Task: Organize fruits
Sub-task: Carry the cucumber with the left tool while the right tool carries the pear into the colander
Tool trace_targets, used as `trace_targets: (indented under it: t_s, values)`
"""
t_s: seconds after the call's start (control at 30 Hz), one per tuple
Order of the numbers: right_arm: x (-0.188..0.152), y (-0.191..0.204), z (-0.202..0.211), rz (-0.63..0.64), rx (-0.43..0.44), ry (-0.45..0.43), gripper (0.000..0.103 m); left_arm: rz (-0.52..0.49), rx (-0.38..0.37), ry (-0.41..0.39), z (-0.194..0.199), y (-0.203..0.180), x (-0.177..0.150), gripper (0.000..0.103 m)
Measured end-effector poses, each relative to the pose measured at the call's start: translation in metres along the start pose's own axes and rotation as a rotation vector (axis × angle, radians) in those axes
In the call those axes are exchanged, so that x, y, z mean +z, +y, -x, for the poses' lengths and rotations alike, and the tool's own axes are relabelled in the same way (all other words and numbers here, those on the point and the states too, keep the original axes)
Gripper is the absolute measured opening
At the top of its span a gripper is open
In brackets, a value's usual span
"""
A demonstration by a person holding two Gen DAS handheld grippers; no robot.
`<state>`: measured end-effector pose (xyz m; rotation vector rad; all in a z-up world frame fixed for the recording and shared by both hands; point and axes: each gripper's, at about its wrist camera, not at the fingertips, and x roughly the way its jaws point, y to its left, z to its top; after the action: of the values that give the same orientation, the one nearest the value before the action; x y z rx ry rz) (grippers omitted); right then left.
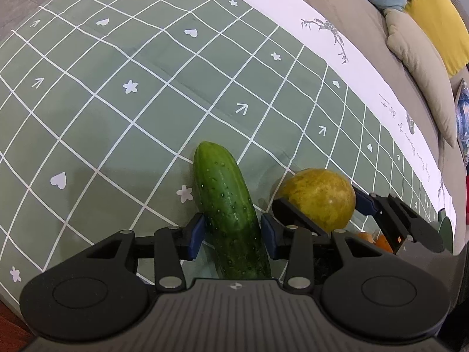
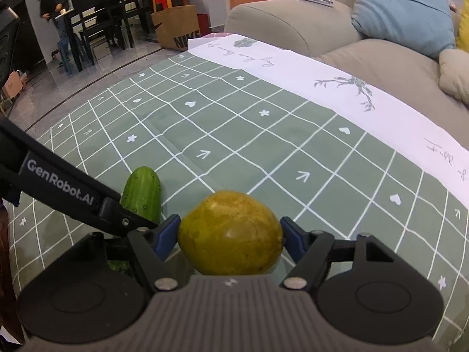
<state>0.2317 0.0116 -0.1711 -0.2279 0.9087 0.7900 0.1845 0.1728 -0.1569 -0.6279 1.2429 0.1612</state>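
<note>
A dark green cucumber point(image 1: 222, 187) lies lengthwise over the green checked tablecloth point(image 1: 117, 102). My left gripper point(image 1: 234, 231) is shut on its near half, one blue pad on each side. Just to its right, a yellow-green mango point(image 1: 319, 196) sits between the pads of my right gripper point(image 1: 319, 202). In the right wrist view the mango point(image 2: 231, 234) fills the gap of the right gripper point(image 2: 230, 228), with both blue pads against its sides. The cucumber point(image 2: 143, 193) shows to its left, partly behind a left gripper finger point(image 2: 129, 220). The undersides of both fruits are hidden.
Orange fruit point(image 1: 381, 242) peeks out behind the right gripper at the cloth's near right. A beige sofa point(image 2: 293, 26) with blue and yellow cushions runs along the table's far side. A dining table, chairs and two people point(image 2: 52, 3) are far off to the left.
</note>
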Motion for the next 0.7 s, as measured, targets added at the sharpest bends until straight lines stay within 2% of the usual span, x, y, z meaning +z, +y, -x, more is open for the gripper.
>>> trace_targets:
  t_s: [0.23,0.4,0.7]
  values:
    - [-0.003,0.000,0.005,-0.045,0.004,0.030,0.069,-0.018,0.008,-0.008,0.001,-0.006,-0.004,0.045]
    - [-0.011,0.005,0.026,-0.037,-0.011,0.003,0.069,-0.051,-0.013,-0.038,0.016,-0.013,-0.012,0.043]
    - [-0.032,0.002,0.088,-0.070,-0.061,-0.070,0.069,-0.204,-0.054,-0.153,0.063,-0.052,-0.038,0.042]
